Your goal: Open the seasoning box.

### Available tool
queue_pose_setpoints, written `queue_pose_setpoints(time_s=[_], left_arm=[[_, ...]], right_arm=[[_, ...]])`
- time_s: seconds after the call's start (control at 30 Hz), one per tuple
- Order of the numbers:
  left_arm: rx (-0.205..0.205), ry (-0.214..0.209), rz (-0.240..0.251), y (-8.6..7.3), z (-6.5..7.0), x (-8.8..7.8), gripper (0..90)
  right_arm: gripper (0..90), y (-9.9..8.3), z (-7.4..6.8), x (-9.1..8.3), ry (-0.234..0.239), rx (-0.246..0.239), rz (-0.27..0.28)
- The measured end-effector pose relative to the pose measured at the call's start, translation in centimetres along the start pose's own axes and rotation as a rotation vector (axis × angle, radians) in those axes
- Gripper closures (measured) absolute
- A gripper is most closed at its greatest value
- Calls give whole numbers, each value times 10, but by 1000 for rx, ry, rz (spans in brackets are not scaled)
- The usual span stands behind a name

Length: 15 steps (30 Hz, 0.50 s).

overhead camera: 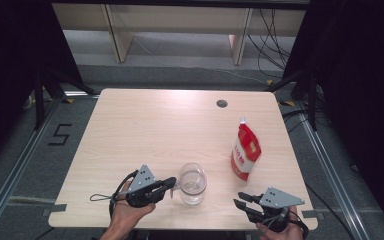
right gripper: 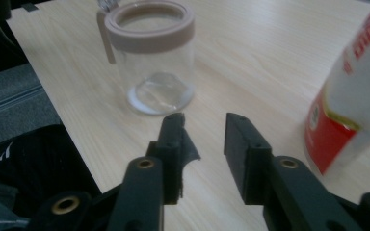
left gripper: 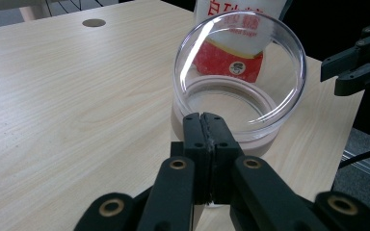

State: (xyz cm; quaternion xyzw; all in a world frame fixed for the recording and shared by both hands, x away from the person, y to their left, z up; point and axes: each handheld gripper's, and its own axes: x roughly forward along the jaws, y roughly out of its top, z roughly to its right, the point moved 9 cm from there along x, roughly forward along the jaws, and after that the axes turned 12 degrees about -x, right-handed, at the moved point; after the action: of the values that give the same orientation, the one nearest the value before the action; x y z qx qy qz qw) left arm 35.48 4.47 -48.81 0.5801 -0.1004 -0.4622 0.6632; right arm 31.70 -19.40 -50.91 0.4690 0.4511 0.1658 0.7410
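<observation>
A clear glass jar (overhead camera: 192, 187) with a beige rim band (right gripper: 154, 36) stands near the table's front edge. Its clear round lid (left gripper: 296, 67) is tipped up. My left gripper (overhead camera: 171, 183) is shut, its tips (left gripper: 204, 122) against the jar's rim at the lid's lower edge; whether a thin tab is pinched I cannot tell. A red and white sugar pouch (overhead camera: 245, 150) stands upright to the jar's right. My right gripper (overhead camera: 240, 199) is at the front right, open with nothing between its fingers (right gripper: 204, 122), pointing between the jar and the pouch (right gripper: 347, 106).
The light wooden table (overhead camera: 155, 125) has a round cable hole (overhead camera: 222, 103) at the back right. Its front edge lies just under both hands. Black curtains stand at both sides, and shelving legs and cables behind the table.
</observation>
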Motion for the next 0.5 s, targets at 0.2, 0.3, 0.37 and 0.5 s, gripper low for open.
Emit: queue_pose_setpoints(time_s=[0.2, 0.3, 0.37, 0.5], left_arm=[[3, 6, -2, 0, 0, 0, 884], [0, 6, 1, 0, 0, 0, 884], [4, 4, 1, 0, 0, 0, 884], [5, 4, 1, 0, 0, 0, 884]], right_arm=[[826, 20, -5, 15, 31, -43, 59], [880, 28, -10, 21, 51, -44, 68], [900, 35, -12, 29, 68, -83, 83], [900, 43, -14, 35, 78, -92, 101]])
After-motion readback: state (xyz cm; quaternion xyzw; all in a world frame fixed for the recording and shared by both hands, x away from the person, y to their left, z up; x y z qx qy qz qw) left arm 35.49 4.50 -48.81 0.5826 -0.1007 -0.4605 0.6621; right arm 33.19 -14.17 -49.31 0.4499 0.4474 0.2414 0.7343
